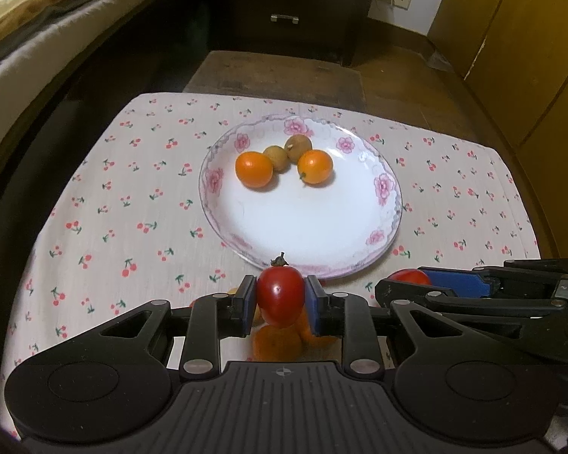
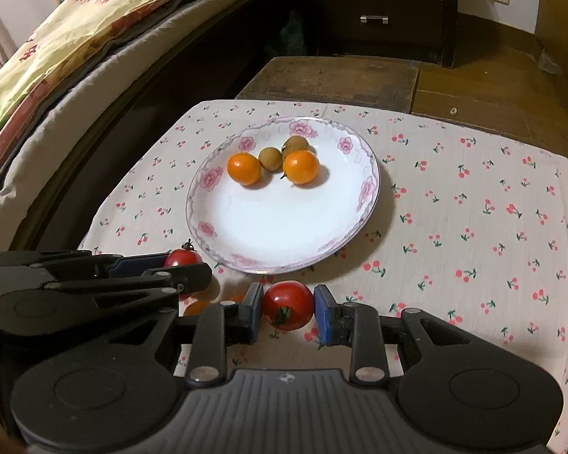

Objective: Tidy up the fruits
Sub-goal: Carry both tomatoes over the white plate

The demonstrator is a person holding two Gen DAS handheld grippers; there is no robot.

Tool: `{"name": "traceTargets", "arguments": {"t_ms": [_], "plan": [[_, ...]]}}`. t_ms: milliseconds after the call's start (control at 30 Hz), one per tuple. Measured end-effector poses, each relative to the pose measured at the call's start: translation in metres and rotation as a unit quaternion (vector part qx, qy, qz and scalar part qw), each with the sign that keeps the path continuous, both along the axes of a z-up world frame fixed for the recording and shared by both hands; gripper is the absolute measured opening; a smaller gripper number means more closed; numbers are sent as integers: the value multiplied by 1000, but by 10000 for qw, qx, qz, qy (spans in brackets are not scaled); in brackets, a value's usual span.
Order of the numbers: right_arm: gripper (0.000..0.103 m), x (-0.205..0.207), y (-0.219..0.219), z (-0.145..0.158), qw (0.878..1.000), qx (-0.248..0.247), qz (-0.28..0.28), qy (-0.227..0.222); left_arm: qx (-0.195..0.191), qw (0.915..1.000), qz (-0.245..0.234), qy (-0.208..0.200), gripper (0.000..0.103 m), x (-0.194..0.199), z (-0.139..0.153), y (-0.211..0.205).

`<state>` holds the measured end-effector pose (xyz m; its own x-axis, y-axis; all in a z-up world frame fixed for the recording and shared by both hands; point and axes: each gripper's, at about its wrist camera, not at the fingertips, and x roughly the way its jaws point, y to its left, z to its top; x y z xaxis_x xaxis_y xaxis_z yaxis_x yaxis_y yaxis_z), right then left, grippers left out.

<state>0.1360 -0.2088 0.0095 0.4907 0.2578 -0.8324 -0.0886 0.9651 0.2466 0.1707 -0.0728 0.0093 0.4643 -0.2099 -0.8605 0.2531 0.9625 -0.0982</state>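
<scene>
Left gripper (image 1: pixel 280 299) clamped narrow on an oblong tomato (image 1: pixel 280 295), blue pads (image 1: pixel 250 299) pressed to both flanks, stem up and tilted toward the plate (image 1: pixel 392 204). Right gripper (image 2: pixel 287 305) likewise clamped on a round tomato (image 2: pixel 287 304), stem calyx facing the camera, pads (image 2: pixel 323 316) touching each side.

Seen from the left wrist: right gripper off to the right of the fingers, its tomato a red sliver just past its tip. Below and behind the left fingers, 2 or 3 orange fruits (image 1: pixel 276 342) lying on the cloth (image 1: pixel 132 196), partly hidden by the held tomato and blurred. Ahead of the fingertips, the near rim of the plate just beyond the tomato's stem.

Seen from the right wrist: left gripper lying to the left of the fingers, its tomato peeking above the tip, close beside the plate rim. Orange fruit showing low between the 2 grippers.

On the far half of the plate, well ahead of both sets of fingers: 2 orange tomatoes (image 1: pixel 254 169) (image 1: pixel 315 166) and 2 brown longans (image 1: pixel 276 157) (image 1: pixel 298 146), bunched together and touching. Near half of the plate bare white. Beyond the cloth, a wooden bench (image 2: pixel 329 77), a dark drawer unit (image 2: pixel 375 7), and a bed (image 2: pixel 56 56) along the left.
</scene>
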Motion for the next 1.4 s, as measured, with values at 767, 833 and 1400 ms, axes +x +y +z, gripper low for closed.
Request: {"name": "traceTargets", "arguments": {"t_ms": [767, 833, 1400], "plan": [[31, 36, -10, -10, 10000, 42, -82, -7, 24, 10000, 70, 59, 33, 37, -9, -9], [31, 39, -10, -10, 10000, 32, -72, -26, 25, 9999, 97, 63, 33, 40, -10, -9], [31, 59, -13, -22, 9999, 129, -99, -26, 61, 9996, 238, 135, 33, 59, -21, -10]]}}
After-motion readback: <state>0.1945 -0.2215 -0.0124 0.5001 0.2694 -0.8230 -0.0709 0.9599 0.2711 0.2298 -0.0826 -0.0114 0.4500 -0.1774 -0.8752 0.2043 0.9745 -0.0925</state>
